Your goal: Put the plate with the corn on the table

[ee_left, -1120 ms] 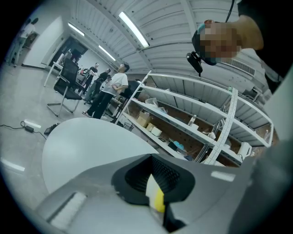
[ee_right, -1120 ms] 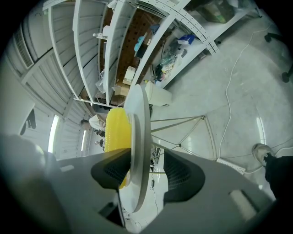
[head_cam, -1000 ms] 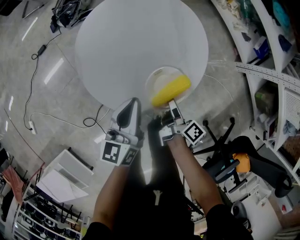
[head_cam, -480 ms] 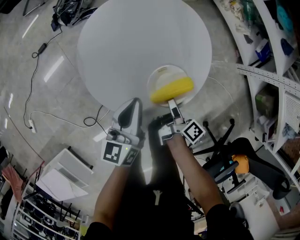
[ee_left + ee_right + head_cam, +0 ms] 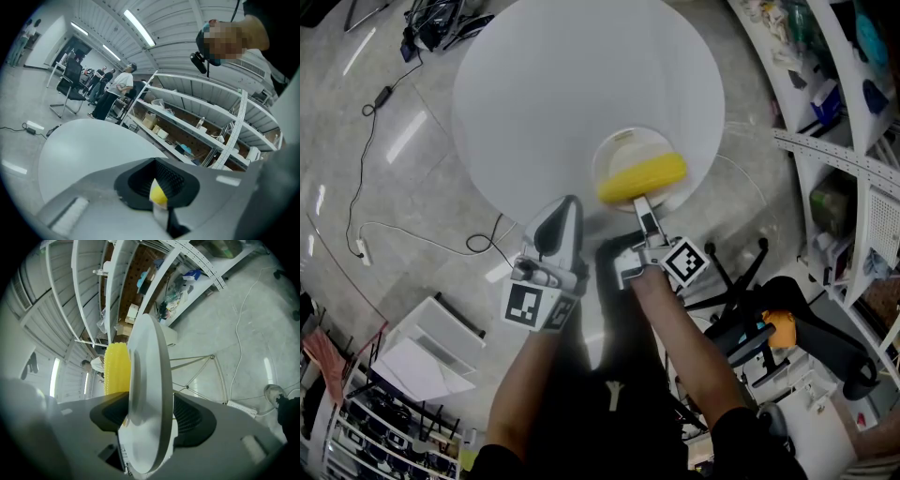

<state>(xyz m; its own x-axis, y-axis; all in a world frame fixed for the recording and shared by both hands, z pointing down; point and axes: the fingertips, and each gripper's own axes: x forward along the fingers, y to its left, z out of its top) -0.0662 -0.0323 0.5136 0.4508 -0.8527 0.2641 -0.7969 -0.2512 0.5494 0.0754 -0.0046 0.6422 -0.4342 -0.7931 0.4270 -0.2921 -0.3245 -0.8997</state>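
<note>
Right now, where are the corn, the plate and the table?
corn [image 5: 642, 180]: head view, middle of the cob.
plate [image 5: 621, 152]: head view, bare part beyond the cob.
table [image 5: 572, 84]: head view, bare white top.

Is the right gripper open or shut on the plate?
Open: jaws of the right gripper have just been opening; the plate stands between them, unpressed.

Black top; grey left gripper [image 5: 569, 202] and right gripper [image 5: 640, 203], each with a black-and-white marker cube [image 5: 532, 307].

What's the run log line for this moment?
plate with corn: at table edge | right gripper: fingers just opening, rim between, not gripped | left gripper: shut, empty
</note>
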